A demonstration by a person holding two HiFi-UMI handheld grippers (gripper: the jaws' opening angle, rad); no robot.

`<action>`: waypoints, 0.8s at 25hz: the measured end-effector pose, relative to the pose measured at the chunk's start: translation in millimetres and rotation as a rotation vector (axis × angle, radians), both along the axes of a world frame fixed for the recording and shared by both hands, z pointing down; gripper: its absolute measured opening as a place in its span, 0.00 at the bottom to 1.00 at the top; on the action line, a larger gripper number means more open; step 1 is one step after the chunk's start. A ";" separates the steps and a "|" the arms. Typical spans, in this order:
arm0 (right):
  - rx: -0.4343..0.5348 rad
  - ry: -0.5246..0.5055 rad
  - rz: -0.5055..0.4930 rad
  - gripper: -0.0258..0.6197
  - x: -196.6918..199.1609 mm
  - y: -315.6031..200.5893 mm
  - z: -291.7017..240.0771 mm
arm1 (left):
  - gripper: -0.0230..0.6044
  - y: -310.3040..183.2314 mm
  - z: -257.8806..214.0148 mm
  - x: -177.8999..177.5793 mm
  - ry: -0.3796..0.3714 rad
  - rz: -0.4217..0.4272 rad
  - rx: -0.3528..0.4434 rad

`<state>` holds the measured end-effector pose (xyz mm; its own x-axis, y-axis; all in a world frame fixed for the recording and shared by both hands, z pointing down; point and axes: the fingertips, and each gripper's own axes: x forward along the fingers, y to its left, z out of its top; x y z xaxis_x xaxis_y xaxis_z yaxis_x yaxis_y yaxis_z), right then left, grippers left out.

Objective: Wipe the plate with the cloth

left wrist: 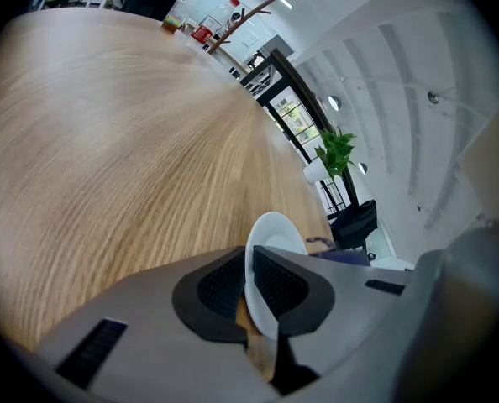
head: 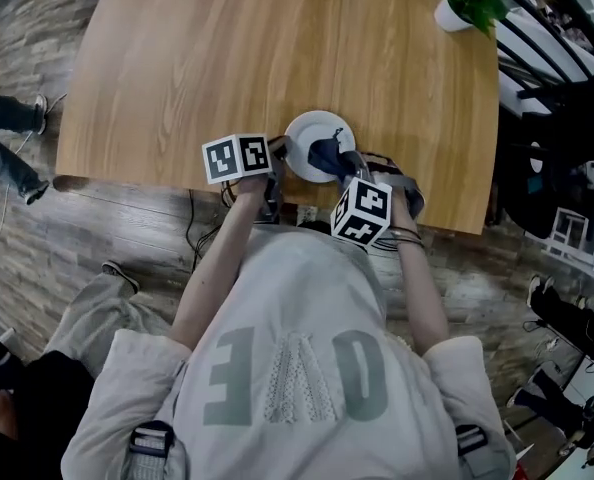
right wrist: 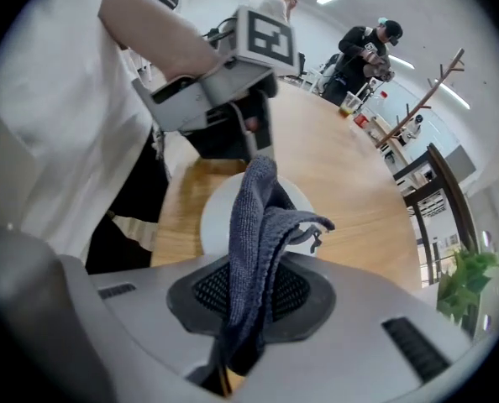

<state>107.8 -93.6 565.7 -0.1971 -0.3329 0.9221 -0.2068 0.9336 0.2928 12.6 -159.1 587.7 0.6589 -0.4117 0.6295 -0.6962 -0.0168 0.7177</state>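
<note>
A small white plate (head: 309, 134) lies near the front edge of the wooden table (head: 227, 58). My left gripper (head: 273, 172) is shut on the plate's rim (left wrist: 258, 275) at its left side, with the rim running between the dark pads. My right gripper (head: 351, 168) is shut on a dark blue-grey cloth (right wrist: 258, 250). The cloth (head: 329, 154) hangs over the plate's right part (right wrist: 217, 217). In the right gripper view the left gripper (right wrist: 248, 133) is seen across the plate.
A potted green plant (head: 467, 0) stands at the table's far right corner. Chairs and bags (head: 567, 138) crowd the right of the table. A person's legs (head: 2, 138) are at the left, and people (right wrist: 363, 44) stand beyond the far end.
</note>
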 end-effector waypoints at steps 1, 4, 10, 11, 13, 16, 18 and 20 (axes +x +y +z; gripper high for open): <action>0.028 0.009 0.016 0.13 2.9 -15.5 -2.0 | 0.10 -0.3 0.1 0.2 0.000 0.000 0.000; 0.107 0.075 0.037 0.13 11.7 -65.8 -1.1 | 0.10 -1.1 -0.2 1.1 -0.001 -0.003 0.000; 0.124 0.151 0.026 0.13 11.6 -101.3 11.3 | 0.10 0.6 0.0 2.1 -0.001 -0.003 0.000; 0.126 0.155 0.020 0.13 10.6 -100.0 12.5 | 0.10 0.5 -0.1 2.0 -0.002 -0.004 0.000; 0.139 0.165 0.008 0.13 9.7 -96.2 12.8 | 0.10 0.4 -0.4 1.4 -0.002 -0.007 -0.001; 0.149 0.180 -0.017 0.13 9.0 -85.8 12.0 | 0.10 -0.7 -0.9 1.2 0.004 -0.015 -0.004; 0.132 0.181 -0.042 0.13 6.4 -73.7 13.8 | 0.10 -1.6 -0.6 1.3 0.005 -0.018 -0.003; 0.101 0.175 -0.069 0.13 1.3 -57.8 16.5 | 0.10 -2.0 -0.9 0.9 0.003 -0.019 -0.002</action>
